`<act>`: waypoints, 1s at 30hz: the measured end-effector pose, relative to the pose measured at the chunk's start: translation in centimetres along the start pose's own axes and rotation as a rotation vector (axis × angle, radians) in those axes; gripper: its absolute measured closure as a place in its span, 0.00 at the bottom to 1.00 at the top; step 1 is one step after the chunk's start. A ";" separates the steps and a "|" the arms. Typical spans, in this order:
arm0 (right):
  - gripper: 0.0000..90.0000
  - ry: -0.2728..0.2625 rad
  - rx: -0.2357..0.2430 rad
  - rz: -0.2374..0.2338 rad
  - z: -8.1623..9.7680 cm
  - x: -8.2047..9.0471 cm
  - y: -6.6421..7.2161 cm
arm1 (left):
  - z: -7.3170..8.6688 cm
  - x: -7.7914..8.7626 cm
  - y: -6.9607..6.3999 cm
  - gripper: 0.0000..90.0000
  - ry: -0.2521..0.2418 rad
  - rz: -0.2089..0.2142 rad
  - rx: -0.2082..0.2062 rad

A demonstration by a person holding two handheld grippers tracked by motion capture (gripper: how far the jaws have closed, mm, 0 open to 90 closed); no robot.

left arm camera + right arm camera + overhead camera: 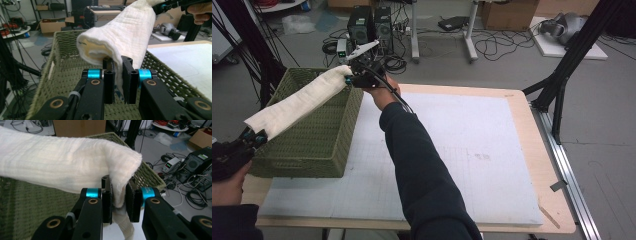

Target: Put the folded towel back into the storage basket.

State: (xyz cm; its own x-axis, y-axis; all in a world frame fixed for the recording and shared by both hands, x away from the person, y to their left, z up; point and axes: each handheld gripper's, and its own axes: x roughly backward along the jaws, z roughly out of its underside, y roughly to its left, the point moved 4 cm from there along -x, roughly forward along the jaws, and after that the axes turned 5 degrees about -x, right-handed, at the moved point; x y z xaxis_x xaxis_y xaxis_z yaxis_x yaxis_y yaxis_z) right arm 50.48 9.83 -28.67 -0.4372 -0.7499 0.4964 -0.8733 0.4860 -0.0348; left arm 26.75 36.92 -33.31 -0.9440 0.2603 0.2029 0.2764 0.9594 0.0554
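A folded cream towel (299, 102) is stretched in the air over the green woven basket (319, 145) at the table's left. My left gripper (256, 136) is shut on the towel's near end, at the basket's front left corner. My right gripper (353, 77) is shut on the far end, above the basket's back right corner. In the left gripper view the towel (120, 37) rises from between the black jaws toward the other gripper (170, 5). The right gripper view shows the towel (62, 162) pinched between its jaws, with a fold hanging below.
A white cutting mat (462, 150) covers the wooden table (557, 200) to the right of the basket. Beyond the table's far edge are computer cases (369, 25), cables and black frame legs (562, 75) on the floor.
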 end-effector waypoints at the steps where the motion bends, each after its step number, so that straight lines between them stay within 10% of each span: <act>1: 0.87 0.001 -0.005 -0.006 -0.2 -0.4 0.2 | 0.1 0.1 0.3 0.90 -0.001 -0.007 0.005; 30: 0.87 0.047 0.014 0.039 -2.1 -7.8 1.2 | 2.1 -1.0 2.0 0.90 0.103 -0.061 -0.009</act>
State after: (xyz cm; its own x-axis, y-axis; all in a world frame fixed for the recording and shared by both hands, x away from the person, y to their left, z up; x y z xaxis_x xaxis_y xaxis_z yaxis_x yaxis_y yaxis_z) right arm 53.31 17.23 -30.80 -0.4608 -0.7082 0.5349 -0.8588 0.5079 -0.0672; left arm 27.86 38.86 -35.49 -0.9356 0.1881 0.2986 0.2209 0.9720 0.0798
